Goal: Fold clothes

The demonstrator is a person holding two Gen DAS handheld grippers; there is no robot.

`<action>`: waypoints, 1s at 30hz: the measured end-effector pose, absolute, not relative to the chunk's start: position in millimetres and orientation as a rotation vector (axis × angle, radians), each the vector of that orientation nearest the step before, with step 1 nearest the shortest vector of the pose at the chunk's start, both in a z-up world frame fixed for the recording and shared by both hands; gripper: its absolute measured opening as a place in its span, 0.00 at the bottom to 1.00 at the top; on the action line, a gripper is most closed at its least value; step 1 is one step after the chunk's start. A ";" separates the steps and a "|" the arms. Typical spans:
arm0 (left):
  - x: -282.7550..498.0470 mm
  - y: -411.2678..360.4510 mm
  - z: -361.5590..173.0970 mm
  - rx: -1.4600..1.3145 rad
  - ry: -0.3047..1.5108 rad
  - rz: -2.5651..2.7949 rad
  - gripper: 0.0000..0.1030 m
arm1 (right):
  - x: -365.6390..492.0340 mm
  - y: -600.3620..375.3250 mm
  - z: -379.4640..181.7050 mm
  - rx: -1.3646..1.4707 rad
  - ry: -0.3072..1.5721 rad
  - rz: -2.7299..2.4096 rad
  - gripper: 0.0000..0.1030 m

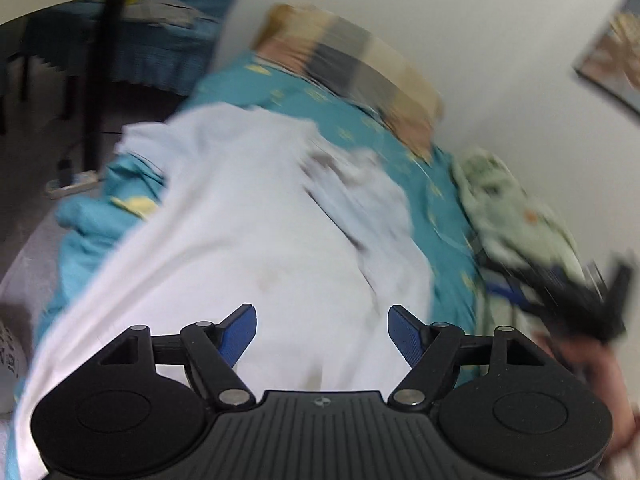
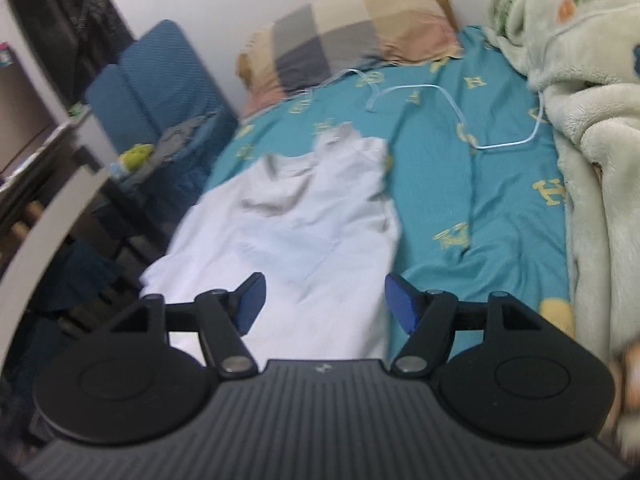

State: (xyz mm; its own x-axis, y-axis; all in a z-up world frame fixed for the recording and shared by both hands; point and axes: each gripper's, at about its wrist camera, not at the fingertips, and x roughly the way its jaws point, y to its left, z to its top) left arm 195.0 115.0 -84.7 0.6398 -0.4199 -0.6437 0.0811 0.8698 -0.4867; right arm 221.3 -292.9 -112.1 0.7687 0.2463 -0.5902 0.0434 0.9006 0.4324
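Observation:
A white garment (image 1: 256, 216) lies spread lengthwise on a teal bed sheet (image 1: 360, 120), rumpled at its far end. It also shows in the right wrist view (image 2: 312, 220). My left gripper (image 1: 322, 334) is open and empty, just above the garment's near part. My right gripper (image 2: 324, 300) is open and empty, above the garment's near right edge. The right gripper also shows in the left wrist view (image 1: 580, 300), blurred, at the right over the bed's edge.
A checked pillow (image 2: 352, 28) lies at the bed's head by the wall. A pale green fleece blanket (image 2: 592, 128) is heaped on the right side. A thin white cable (image 2: 460, 120) lies on the teal sheet (image 2: 500, 200). A blue chair (image 2: 160, 84) and desk stand left.

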 end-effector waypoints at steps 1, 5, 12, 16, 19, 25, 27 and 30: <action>212.5 126.2 -87.7 -0.478 0.821 -0.254 0.73 | 212.0 -287.3 -109.3 0.441 0.681 0.134 0.69; 286.1 181.9 -114.5 -0.683 0.798 -0.091 0.73 | 198.9 -266.6 -119.1 0.390 0.670 0.176 0.69; 364.5 243.5 -178.6 -0.873 0.741 0.095 0.71 | 229.1 -241.2 -146.0 0.358 0.748 0.234 0.69; 399.7 260.6 -211.7 -0.929 0.720 0.140 0.69 | 236.7 -236.6 -157.5 0.349 0.759 0.257 0.69; 422.2 269.1 -230.7 -0.946 0.711 0.140 0.69 | 242.3 -235.3 -166.3 0.365 0.785 0.260 0.69; 454.9 280.7 -270.6 -0.984 0.738 0.065 0.65 | 253.9 -233.1 -183.3 0.404 0.841 0.262 0.69; 462.9 279.0 -274.7 -0.965 0.744 0.057 0.58 | 257.8 -232.3 -189.0 0.417 0.859 0.262 0.69; 471.8 274.1 -269.5 -0.938 0.691 0.022 0.39 | 259.7 -231.1 -192.4 0.424 0.876 0.260 0.69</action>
